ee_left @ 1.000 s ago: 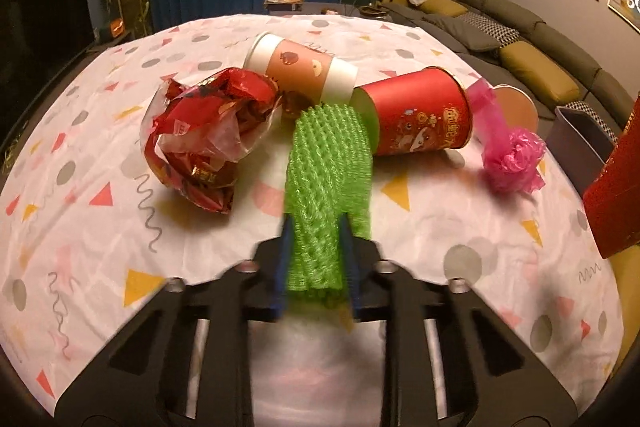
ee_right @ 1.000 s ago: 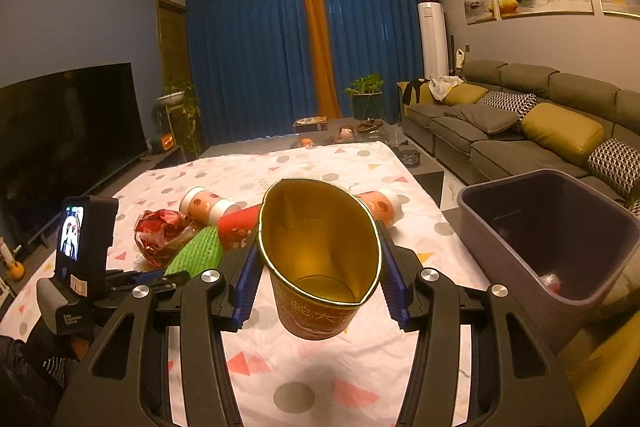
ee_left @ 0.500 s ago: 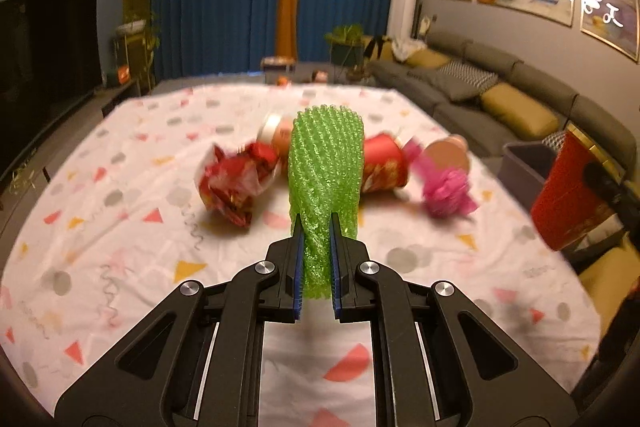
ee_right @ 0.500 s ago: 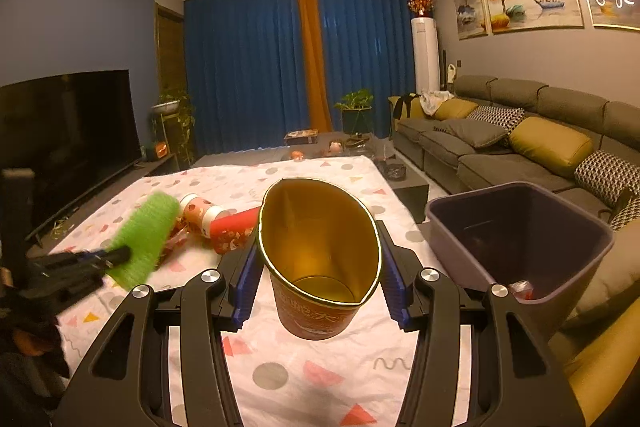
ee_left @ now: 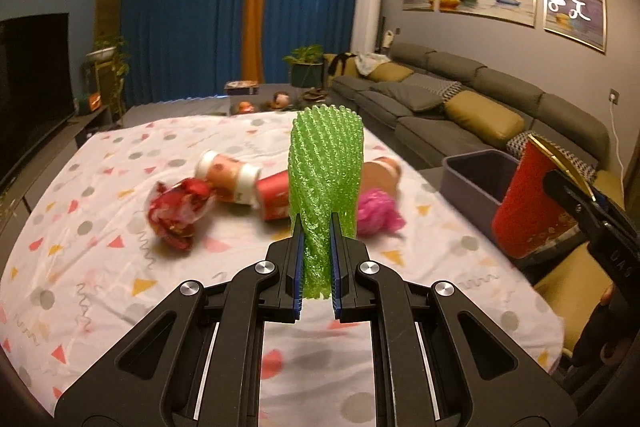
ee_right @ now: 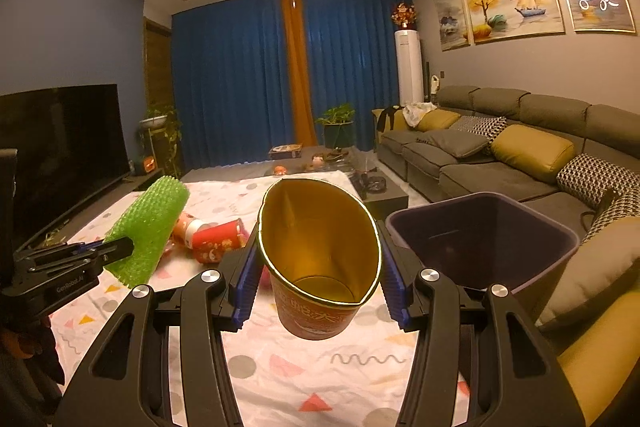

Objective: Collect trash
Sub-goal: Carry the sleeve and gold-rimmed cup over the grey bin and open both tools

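Observation:
My left gripper (ee_left: 315, 227) is shut on a green foam net sleeve (ee_left: 325, 175), held upright above the table; the sleeve (ee_right: 148, 227) also shows at the left of the right wrist view. My right gripper (ee_right: 318, 247) is shut on a red paper cup with a gold inside (ee_right: 320, 259), squeezed oval, just left of the dark purple bin (ee_right: 484, 239). That cup (ee_left: 524, 203) and bin (ee_left: 476, 183) appear at the right of the left wrist view. On the table lie a crumpled red wrapper (ee_left: 178, 211), a white-and-orange cup (ee_left: 228, 177), a red cup (ee_left: 274, 201) and a pink tuft (ee_left: 378, 213).
A white cloth with coloured dots and triangles (ee_left: 100, 267) covers the table. A grey sofa with yellow cushions (ee_right: 520, 155) runs along the right behind the bin. A television (ee_right: 60, 151) stands at the left and a low coffee table (ee_right: 320, 159) beyond.
The left gripper lifted the green sleeve off the table and tilted up, so the trash pile now sits lower and farther. The right gripper, still gripping its cup, drifted toward the bin.

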